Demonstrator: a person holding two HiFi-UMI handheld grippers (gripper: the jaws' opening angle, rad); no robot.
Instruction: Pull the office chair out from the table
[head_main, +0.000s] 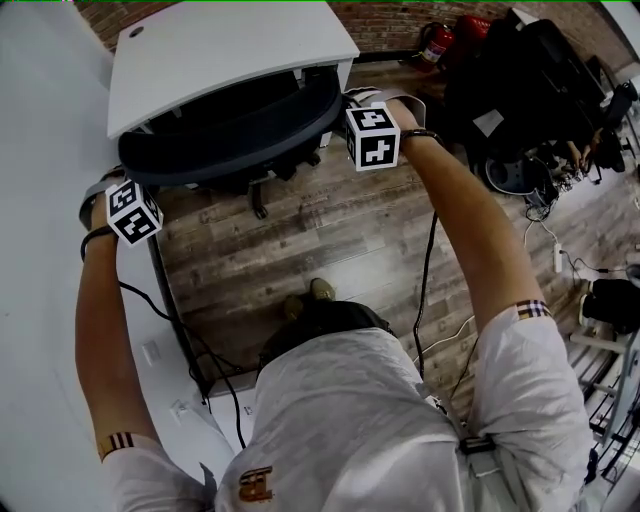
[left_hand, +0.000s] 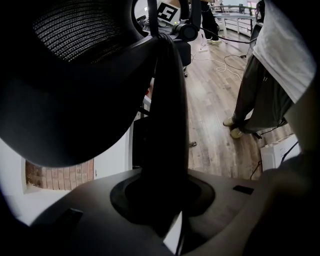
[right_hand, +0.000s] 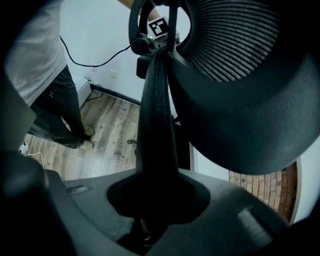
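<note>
The black office chair (head_main: 230, 135) stands half under the white table (head_main: 200, 50), its curved backrest facing me. My left gripper (head_main: 118, 182) grips the backrest's left end and my right gripper (head_main: 350, 102) grips its right end. In the left gripper view the dark backrest rim (left_hand: 165, 100) runs straight into the left gripper (left_hand: 160, 200), whose jaws are closed on it. The right gripper view shows the same rim (right_hand: 155, 115) clamped in the right gripper (right_hand: 150, 200). The mesh back (right_hand: 235, 35) fills the upper part of that view.
Wood plank floor (head_main: 330, 230) lies between me and the chair, and my shoe (head_main: 320, 290) shows on it. A chair caster (head_main: 258, 208) sticks out below the seat. A white surface (head_main: 40, 150) borders the left. Black equipment (head_main: 540, 90), cables and a red extinguisher (head_main: 435, 42) crowd the right.
</note>
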